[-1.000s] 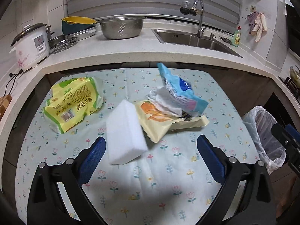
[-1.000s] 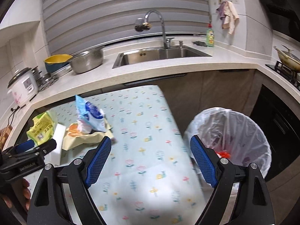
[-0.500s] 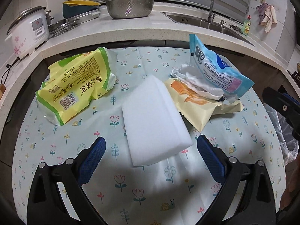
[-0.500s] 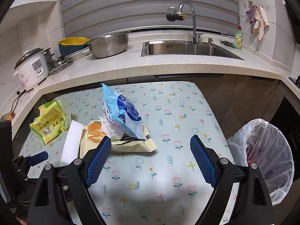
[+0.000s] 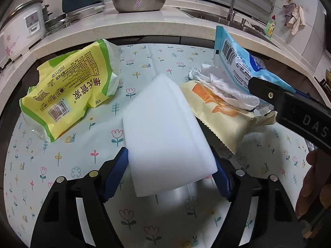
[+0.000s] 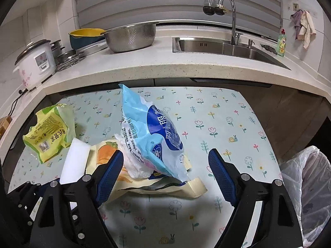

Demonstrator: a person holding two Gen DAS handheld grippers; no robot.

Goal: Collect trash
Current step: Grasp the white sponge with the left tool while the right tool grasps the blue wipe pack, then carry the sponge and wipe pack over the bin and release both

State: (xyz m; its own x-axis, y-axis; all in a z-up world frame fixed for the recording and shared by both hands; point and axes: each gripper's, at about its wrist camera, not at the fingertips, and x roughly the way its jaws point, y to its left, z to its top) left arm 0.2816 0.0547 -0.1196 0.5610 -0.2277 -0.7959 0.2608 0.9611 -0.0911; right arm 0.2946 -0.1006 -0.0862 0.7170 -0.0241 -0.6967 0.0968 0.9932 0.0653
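A white foam block (image 5: pixel 165 132) lies on the flowered tablecloth, its near end between the pads of my left gripper (image 5: pixel 171 169), which touch or nearly touch its sides. A yellow-green snack bag (image 5: pixel 70 95) lies to its left. To the right lies a pile: a cream-orange wrapper (image 5: pixel 219 115), crumpled white paper (image 5: pixel 225 86) and a blue-white bag (image 5: pixel 240 62). My right gripper (image 6: pixel 165 169) is open around the near part of that pile, with the blue bag (image 6: pixel 153 132) between its fingers. The foam block (image 6: pixel 75 161) shows left of it.
A bin lined with a clear bag (image 6: pixel 306 188) stands off the table's right edge. Behind the table runs a counter with a rice cooker (image 6: pixel 35 64), a steel colander (image 6: pixel 130 37), a yellow-blue bowl (image 6: pixel 86 37) and a sink (image 6: pixel 225 47).
Both grippers moved forward over the table. The left one now has the foam block between its pads and has narrowed. The right one swung left from the bin to the pile.
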